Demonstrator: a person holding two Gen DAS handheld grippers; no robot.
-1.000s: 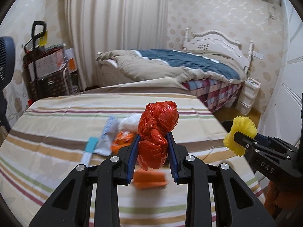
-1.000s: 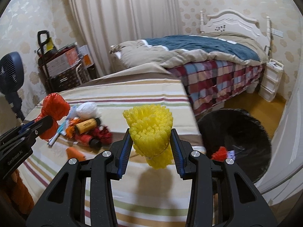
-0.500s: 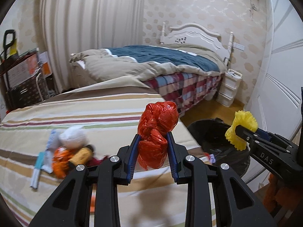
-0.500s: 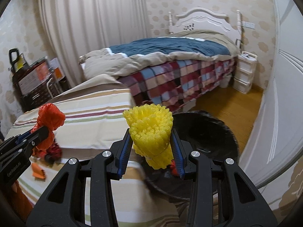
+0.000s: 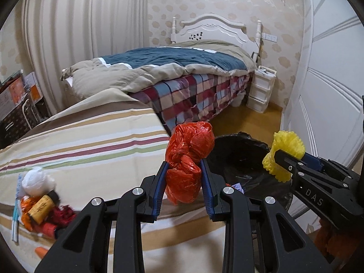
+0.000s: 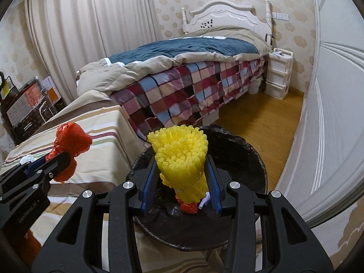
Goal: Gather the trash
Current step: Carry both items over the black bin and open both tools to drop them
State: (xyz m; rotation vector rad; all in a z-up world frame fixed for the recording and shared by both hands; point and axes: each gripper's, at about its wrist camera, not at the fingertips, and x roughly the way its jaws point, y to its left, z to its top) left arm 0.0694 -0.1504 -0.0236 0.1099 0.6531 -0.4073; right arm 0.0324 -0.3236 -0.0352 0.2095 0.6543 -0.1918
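My left gripper (image 5: 183, 170) is shut on a crumpled red plastic bag (image 5: 187, 159), held near the right edge of the striped table (image 5: 91, 141). It also shows in the right wrist view (image 6: 68, 145). My right gripper (image 6: 180, 177) is shut on a yellow foam net (image 6: 182, 154) and holds it over the black-lined trash bin (image 6: 250, 159), which has some trash inside. The foam net (image 5: 284, 154) and bin (image 5: 238, 157) show in the left wrist view too. Several trash items (image 5: 38, 200) lie in a pile on the table's left.
A bed (image 5: 182, 75) with a blue and beige quilt stands behind the table. White drawers (image 5: 261, 91) stand by its head. A white wardrobe (image 6: 336, 113) is close on the right. Boxes and a rack (image 5: 16, 104) stand at far left. Wood floor (image 6: 261, 113) lies beyond the bin.
Both grippers have swung right with their loads. The right gripper now hangs over the bin, and the left gripper has reached the table's right edge beside the bin.
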